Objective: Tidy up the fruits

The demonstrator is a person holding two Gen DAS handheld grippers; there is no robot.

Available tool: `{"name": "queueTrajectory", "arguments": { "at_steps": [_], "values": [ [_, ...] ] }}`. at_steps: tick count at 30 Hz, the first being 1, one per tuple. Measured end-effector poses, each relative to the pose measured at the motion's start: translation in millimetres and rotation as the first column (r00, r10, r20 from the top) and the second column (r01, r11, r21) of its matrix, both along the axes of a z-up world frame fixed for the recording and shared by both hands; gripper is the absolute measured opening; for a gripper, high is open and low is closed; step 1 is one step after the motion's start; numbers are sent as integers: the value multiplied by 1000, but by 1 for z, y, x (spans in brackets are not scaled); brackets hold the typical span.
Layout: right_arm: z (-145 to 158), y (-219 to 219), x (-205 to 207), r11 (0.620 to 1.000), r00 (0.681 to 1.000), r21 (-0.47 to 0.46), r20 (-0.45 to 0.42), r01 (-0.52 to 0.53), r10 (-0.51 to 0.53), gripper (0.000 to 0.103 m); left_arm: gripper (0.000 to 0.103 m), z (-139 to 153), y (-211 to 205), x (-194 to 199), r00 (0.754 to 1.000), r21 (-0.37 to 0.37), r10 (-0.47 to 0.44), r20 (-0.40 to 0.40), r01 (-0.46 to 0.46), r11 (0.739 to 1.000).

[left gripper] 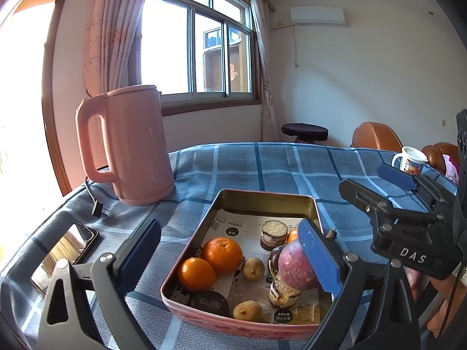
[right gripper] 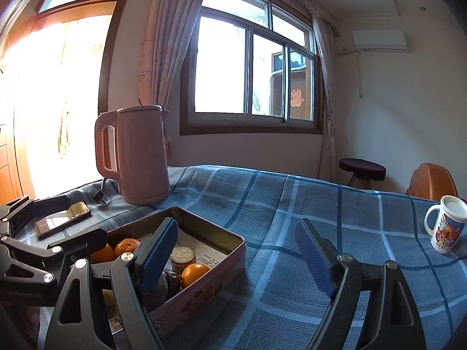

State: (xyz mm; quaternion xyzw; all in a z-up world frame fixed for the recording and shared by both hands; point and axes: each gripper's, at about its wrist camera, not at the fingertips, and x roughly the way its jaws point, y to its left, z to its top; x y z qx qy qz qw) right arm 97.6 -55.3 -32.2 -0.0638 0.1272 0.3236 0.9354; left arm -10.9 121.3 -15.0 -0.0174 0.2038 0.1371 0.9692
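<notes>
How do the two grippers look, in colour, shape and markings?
Both are black plastic, with bright metal rivets and flat blue ribbed pads on the fingers. The left gripper has triangular cut-outs in its finger arms, as does the right gripper. The right one carries white letters "DAS". No cables or sleeves are visible.

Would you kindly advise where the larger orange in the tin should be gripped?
Probably across the widest middle of the larger orange, coming down from above: it is round, the smaller orange touches its near-left side, and the tin wall blocks low side approaches.
</notes>
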Motion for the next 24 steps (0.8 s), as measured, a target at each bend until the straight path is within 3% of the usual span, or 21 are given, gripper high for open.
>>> {"name": "queueTrajectory", "arguments": {
  "at_steps": [6, 24],
  "values": [
    [1, -5, -1, 1000, 1000, 19, 7, 12, -12, 83, 103, 2, -4, -1, 1000, 15, 2, 6, -2, 1000],
    [2, -7, 0, 1000, 1000, 17, 5, 19, -19, 84, 103, 3, -8, 0, 1000, 33, -7, 5, 7, 999]
  ]
}}
